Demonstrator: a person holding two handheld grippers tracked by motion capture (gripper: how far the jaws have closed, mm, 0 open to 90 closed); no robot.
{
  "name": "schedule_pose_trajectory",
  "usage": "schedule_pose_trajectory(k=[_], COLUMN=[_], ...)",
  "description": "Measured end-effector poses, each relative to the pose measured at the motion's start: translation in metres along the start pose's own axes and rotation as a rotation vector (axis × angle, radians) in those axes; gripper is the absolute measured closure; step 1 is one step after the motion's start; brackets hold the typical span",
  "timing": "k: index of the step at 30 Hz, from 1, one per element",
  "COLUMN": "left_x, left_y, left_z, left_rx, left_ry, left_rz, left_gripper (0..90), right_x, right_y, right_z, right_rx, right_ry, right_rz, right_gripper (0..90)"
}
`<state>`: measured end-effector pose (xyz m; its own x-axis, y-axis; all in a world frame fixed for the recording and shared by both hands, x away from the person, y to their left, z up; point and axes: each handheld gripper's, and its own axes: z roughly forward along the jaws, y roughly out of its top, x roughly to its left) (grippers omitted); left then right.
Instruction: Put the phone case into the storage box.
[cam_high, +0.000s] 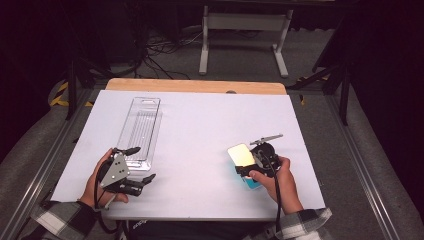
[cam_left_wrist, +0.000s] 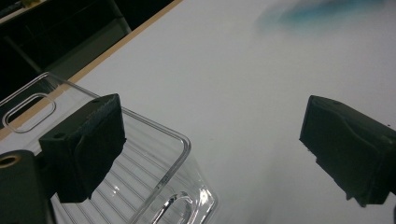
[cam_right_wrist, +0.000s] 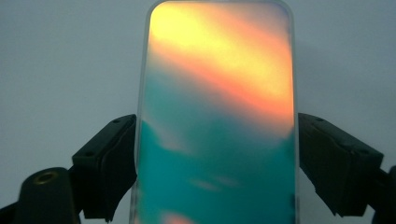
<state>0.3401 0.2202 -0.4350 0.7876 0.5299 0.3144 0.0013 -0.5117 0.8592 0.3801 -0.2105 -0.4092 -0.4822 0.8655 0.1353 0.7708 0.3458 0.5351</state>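
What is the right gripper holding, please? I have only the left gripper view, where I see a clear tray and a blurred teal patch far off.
Observer: The right gripper has its jaws on the two long edges of a phone case with a yellow, orange and teal sheen.
Operator: Thank you. Is the case lifted or on the table?
Observer: I cannot tell; in the high view it sits low over the white table, near the front right.
Operator: And how does my clear tray lie?
Observer: The clear tray lies lengthwise away from the person, with the open left gripper at its near end.
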Motion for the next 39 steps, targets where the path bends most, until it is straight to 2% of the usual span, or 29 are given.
schedule_pose_trajectory(k=[5,10,14,19,22,23,25,26,30,35,39], left_x=[0.0,-0.002,-0.005,-0.009,-0.013,-0.013,-0.018,-0.018,-0.025,-0.031,-0.035], left_y=[0.004,0.009,0.013,0.017,0.021,0.021,0.025,0.025,0.03,0.035,0.037], left_z=[0.006,0.012,0.016,0.024,0.03,0.03,0.035,0.035,0.043,0.05,0.055], left_rx=[0.0,0.004,0.002,0.013,0.019,0.019,0.023,0.023,0.028,0.03,0.022], left_ry=[0.003,0.024,0.047,0.05,0.055,0.055,0.061,0.061,0.075,0.07,0.069], left_rz=[0.041,0.087,0.149,0.21,0.267,0.267,0.316,0.316,0.39,0.443,0.458], left_gripper=[7.8,8.7,10.1,12.5,14.4,15.3,16.3,17.0,19.4,22.4,24.2], right_x=[0.007,0.017,0.025,0.034,0.04,0.04,0.047,0.049,0.058,0.068,0.075], right_y=[0.007,0.013,0.018,0.024,0.028,0.028,0.033,0.034,0.038,0.041,0.043], right_z=[0.001,0.0,0.0,0.004,0.007,0.007,0.011,0.013,0.016,0.019,0.02], right_rx=[-0.012,-0.027,-0.028,-0.014,-0.003,-0.003,0.012,0.016,0.027,0.037,0.042], right_ry=[0.015,0.048,0.079,0.123,0.154,0.154,0.175,0.181,0.212,0.232,0.245], right_rz=[-0.034,-0.07,-0.092,-0.113,-0.122,-0.122,-0.142,-0.146,-0.164,-0.188,-0.203], right_gripper=[16.6,16.6,16.6,16.6,16.6,16.6,16.6,16.5,16.6,16.5,16.5])
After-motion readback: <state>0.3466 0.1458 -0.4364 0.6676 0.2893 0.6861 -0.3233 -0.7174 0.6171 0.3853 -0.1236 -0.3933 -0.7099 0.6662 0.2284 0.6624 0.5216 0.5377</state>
